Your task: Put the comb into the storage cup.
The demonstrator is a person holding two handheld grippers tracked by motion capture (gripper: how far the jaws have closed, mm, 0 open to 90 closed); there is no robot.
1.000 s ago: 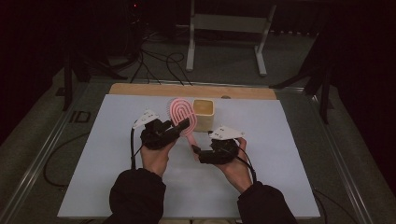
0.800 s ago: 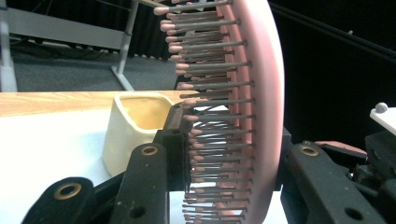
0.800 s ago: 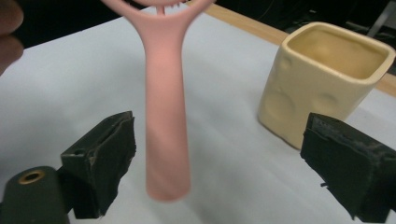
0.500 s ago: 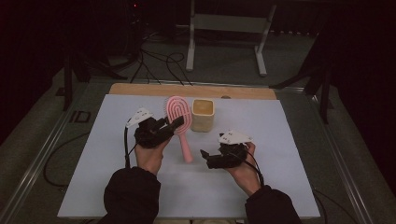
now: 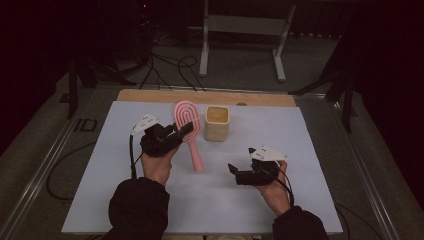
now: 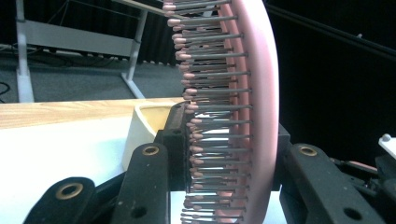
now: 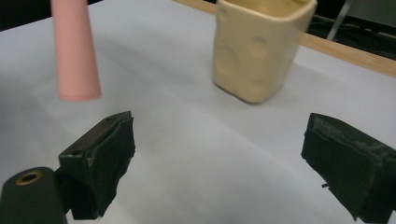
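A pink hairbrush point(image 5: 187, 116) is held above the white table sheet point(image 5: 300, 200), its handle slanting down towards the person. My left gripper point(image 5: 186, 129) is shut on the brush head, and the left gripper view has the bristles point(image 6: 210, 116) standing between the two black jaws. A cream cup point(image 5: 217, 122) stands just right of the brush. My right gripper point(image 5: 235, 172) is lower right of the handle tip, apart from it. Its jaws have just been opening and stand wide with nothing between them point(image 7: 219, 163). The handle end point(image 7: 74, 51) and the cup point(image 7: 257, 46) lie ahead of them.
A wooden strip point(image 5: 205, 96) runs along the table's far edge. Beyond it on the dark floor are a metal stand point(image 5: 240, 25) and loose cables point(image 5: 165, 65). Bare sheet lies left of the left hand and right of the right hand.
My right gripper has drawn away from the brush handle, to the right and towards the near edge, and its jaws now stand wider. The left gripper keeps the brush.
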